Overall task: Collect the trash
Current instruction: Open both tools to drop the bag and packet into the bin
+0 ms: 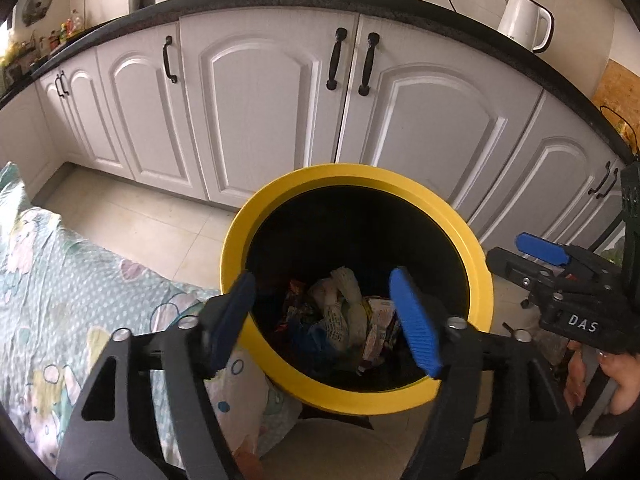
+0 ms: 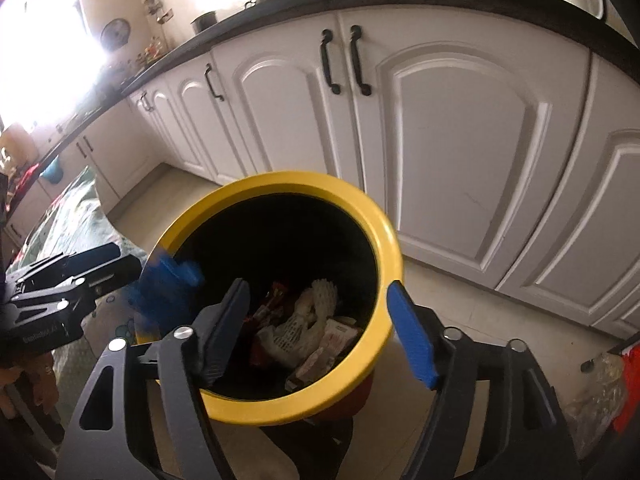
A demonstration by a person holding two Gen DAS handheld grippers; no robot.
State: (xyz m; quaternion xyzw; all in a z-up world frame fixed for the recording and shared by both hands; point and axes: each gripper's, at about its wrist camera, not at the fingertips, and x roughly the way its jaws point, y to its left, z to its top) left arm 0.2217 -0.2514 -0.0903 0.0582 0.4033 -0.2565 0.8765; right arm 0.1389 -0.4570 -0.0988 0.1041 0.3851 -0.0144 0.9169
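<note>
- L gripper: jaws apart, nothing between pads, hanging over near rim of trash bin, pointing down into it.
- R gripper: jaws apart too, nothing clamped; one pad over bin's mouth, other just outside rim at 3 o'clock.
- R gripper also seen in left wrist view at 3 o'clock, beside bin, a hand on its grip.
- L gripper in right wrist view at 9 o'clock, blue pad blurred at bin rim.
- Bin: yellow rim, black inside, standing on tiled floor.
- Trash in bin bottom: white foam net, crumpled wrappers touching it, reddish packets at approx 10 o'clock of net.
- Patterned cloth at 8–9 o'clock of bin, just beside it.
- White cabinets w/ black handles at 12 o'clock, behind bin; dark counter above.
- White kettle on counter at 1 o'clock.
</note>
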